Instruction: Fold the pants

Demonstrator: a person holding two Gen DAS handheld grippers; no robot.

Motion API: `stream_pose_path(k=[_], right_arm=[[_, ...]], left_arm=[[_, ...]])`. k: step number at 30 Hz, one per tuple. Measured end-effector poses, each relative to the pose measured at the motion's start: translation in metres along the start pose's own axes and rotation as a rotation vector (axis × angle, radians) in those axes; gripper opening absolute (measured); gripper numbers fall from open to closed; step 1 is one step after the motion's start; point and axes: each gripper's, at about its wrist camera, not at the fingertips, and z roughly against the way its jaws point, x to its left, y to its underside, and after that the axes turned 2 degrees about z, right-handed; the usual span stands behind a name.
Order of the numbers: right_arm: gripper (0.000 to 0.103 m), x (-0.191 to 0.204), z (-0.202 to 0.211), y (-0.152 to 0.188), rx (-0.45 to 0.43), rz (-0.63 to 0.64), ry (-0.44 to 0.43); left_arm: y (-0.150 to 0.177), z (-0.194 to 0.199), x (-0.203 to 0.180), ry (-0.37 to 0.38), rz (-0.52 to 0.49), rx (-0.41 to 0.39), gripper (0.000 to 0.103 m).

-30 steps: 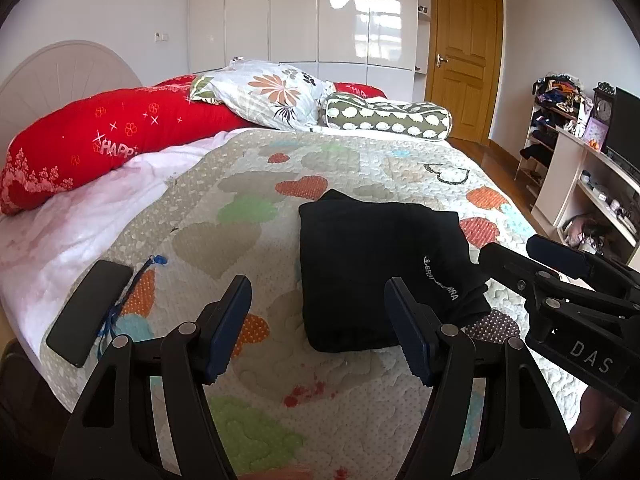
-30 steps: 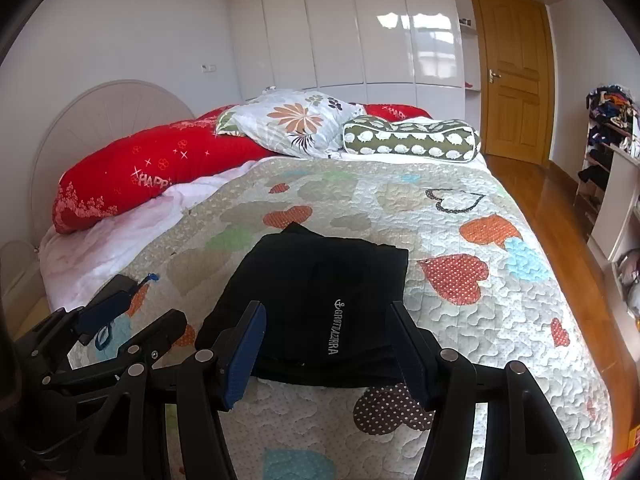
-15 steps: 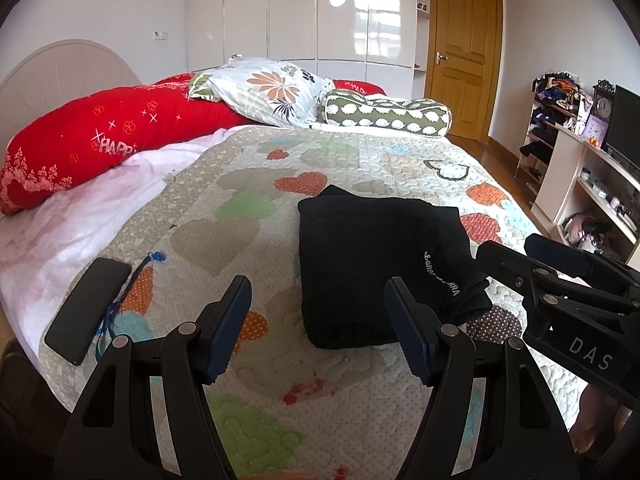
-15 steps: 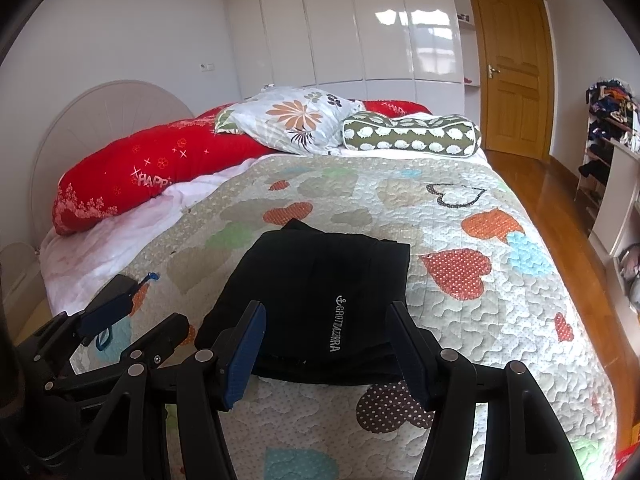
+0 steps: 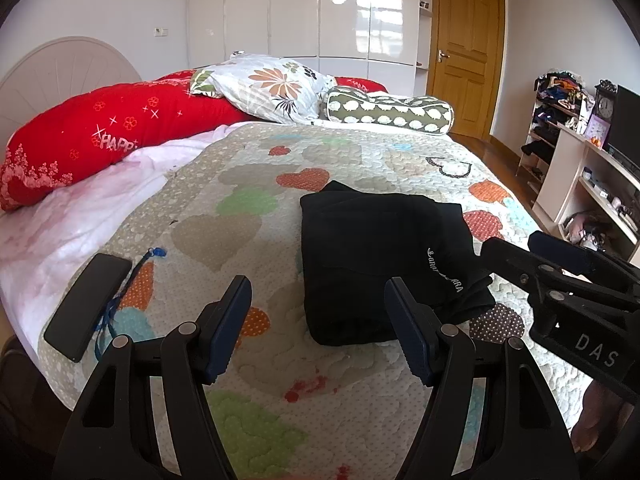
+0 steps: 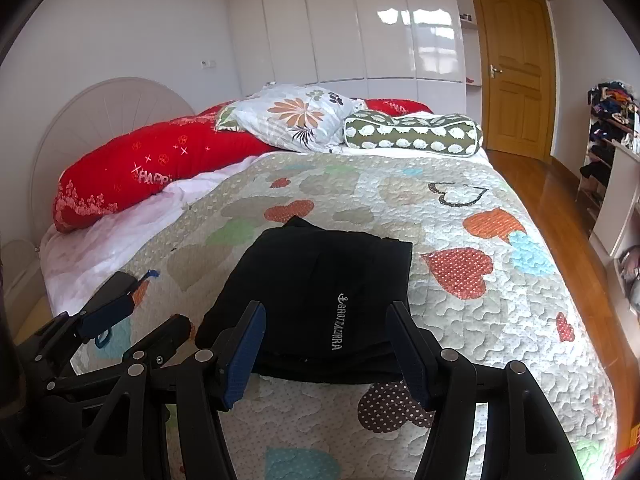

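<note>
- Two tools, both spread wide, gripping nothing: left tool (image 5: 318, 328), right tool (image 6: 326, 346), hovering above near edge of bed.
- Folded black pants (image 6: 320, 304) flat on heart-print quilt (image 6: 460, 216); white lettering on leg, not fully legible.
- "HAPP" readable on red pillow (image 5: 108, 136), rest hidden; "DAS" on right tool body.
- Dark phone (image 5: 86, 300) near bed's left edge.
- White wardrobe (image 6: 360, 28), wooden door (image 6: 516, 76) behind.

Left hand-held gripper (image 5: 318, 322) and right hand-held gripper (image 6: 326, 346) hover side by side, jaws spread, empty.
</note>
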Motion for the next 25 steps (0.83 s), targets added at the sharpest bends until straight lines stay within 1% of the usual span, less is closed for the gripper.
stream_pose_path(k=[9, 16, 20, 25], right_arm=[[0.061, -0.0085, 0.002, 0.002, 0.006, -0.013, 0.01], [0.061, -0.0063, 0.0026, 0.0011, 0.01, -0.004, 0.005], [0.061, -0.0041, 0.0018, -0.0004, 0.01, 0.002, 0.006], [0.061, -0.0026, 0.0015, 0.0002, 0.012, 0.006, 0.006]], left_arm=[[0.0011, -0.0008, 0.0027, 0.0, 0.006, 0.005, 0.07], [0.0013, -0.001, 0.0056, 0.006, 0.014, 0.011, 0.07], [-0.0003, 0.0041, 0.0078, 0.006, 0.022, -0.02, 0.07], [-0.0004, 0.0067, 0.0083, -0.01, 0.005, -0.038, 0.07]])
